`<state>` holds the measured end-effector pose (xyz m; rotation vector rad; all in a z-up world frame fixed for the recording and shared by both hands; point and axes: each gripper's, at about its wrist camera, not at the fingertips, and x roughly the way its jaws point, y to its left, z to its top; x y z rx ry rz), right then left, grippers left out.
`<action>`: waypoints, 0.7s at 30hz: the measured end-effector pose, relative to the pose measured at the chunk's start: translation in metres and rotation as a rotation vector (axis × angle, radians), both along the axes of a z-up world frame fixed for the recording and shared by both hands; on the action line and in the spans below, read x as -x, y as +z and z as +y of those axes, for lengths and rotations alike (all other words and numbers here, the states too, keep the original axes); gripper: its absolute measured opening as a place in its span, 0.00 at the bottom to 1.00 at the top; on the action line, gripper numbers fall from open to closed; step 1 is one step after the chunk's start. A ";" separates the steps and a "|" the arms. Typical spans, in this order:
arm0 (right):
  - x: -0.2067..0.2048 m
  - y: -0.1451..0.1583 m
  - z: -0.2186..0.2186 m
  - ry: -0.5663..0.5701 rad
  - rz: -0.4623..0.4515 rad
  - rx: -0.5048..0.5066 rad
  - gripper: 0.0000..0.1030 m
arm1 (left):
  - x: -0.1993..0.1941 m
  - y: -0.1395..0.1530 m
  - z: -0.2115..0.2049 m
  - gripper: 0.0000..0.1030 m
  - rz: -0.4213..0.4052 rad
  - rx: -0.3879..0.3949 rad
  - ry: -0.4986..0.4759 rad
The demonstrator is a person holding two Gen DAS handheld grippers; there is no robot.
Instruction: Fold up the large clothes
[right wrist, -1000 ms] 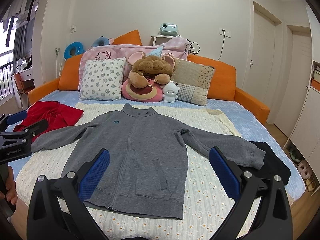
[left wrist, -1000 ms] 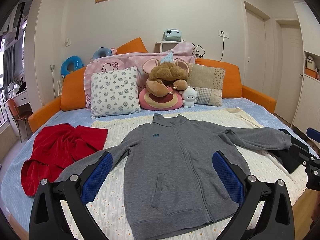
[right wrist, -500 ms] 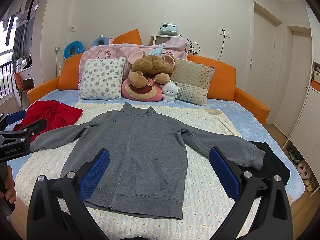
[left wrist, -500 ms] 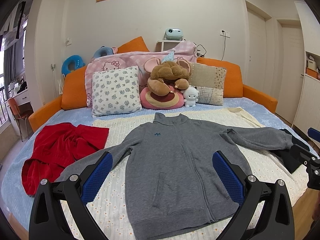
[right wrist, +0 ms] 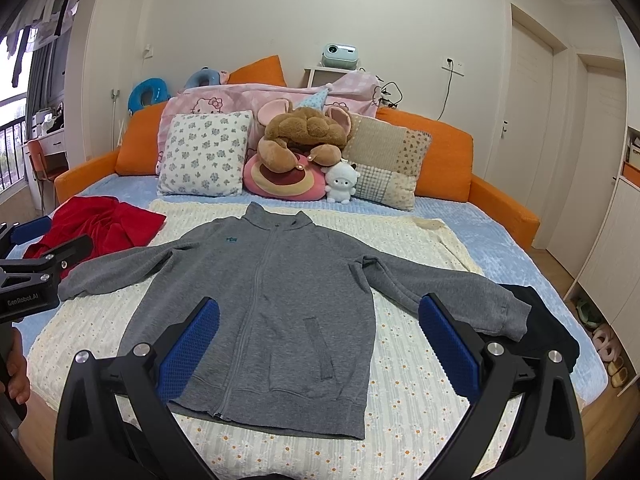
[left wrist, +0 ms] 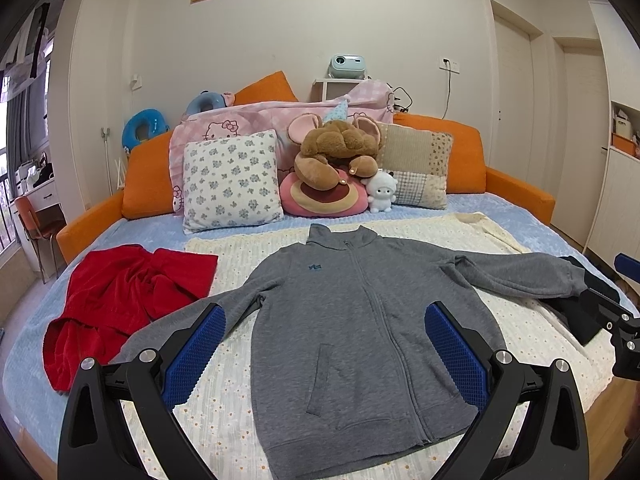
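Note:
A grey zip-up sweatshirt (left wrist: 352,320) lies flat, front up, sleeves spread, on a cream blanket (left wrist: 520,320) on the bed; it also shows in the right wrist view (right wrist: 272,300). My left gripper (left wrist: 324,344) is open and empty, held above the sweatshirt's lower half. My right gripper (right wrist: 318,344) is open and empty, above the hem and right sleeve. Each gripper shows at the edge of the other's view: the right one (left wrist: 616,312) and the left one (right wrist: 32,264).
A red garment (left wrist: 120,296) lies crumpled at the bed's left. A black garment (right wrist: 548,328) lies under the right cuff at the bed's right edge. Pillows and plush toys (left wrist: 332,164) line the orange headboard. Slippers (right wrist: 604,352) sit on the floor at right.
Both grippers have barely shifted; the views have dropped very slightly. The sweatshirt has not moved and both grippers stay open.

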<state>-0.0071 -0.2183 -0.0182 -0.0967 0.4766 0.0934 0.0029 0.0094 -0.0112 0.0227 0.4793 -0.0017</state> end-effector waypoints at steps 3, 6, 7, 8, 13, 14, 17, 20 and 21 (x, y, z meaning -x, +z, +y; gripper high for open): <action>-0.001 -0.001 -0.002 0.001 0.002 0.000 0.96 | 0.000 -0.003 0.003 0.98 0.004 -0.002 -0.002; -0.003 -0.005 -0.002 0.007 0.007 0.002 0.96 | -0.001 -0.006 0.005 0.98 0.007 0.001 -0.003; -0.003 -0.005 -0.001 0.008 0.008 0.004 0.96 | -0.002 -0.008 0.006 0.98 0.010 0.001 -0.005; -0.003 -0.006 -0.001 0.009 0.008 0.007 0.96 | -0.002 -0.010 0.009 0.98 0.012 0.001 -0.006; -0.005 -0.006 0.003 0.009 0.009 0.010 0.96 | -0.005 -0.012 0.008 0.98 0.016 -0.001 -0.007; -0.005 -0.006 0.004 0.010 0.009 0.011 0.96 | -0.005 -0.014 0.010 0.98 0.019 0.001 -0.009; -0.007 -0.009 0.002 0.000 0.009 0.013 0.96 | -0.013 -0.017 0.006 0.98 0.028 -0.008 -0.012; -0.015 -0.012 0.000 -0.016 0.023 0.008 0.96 | -0.025 -0.020 0.001 0.98 0.045 -0.018 -0.021; -0.019 -0.014 -0.003 -0.019 0.030 0.003 0.96 | -0.029 -0.021 0.000 0.98 0.051 -0.021 -0.025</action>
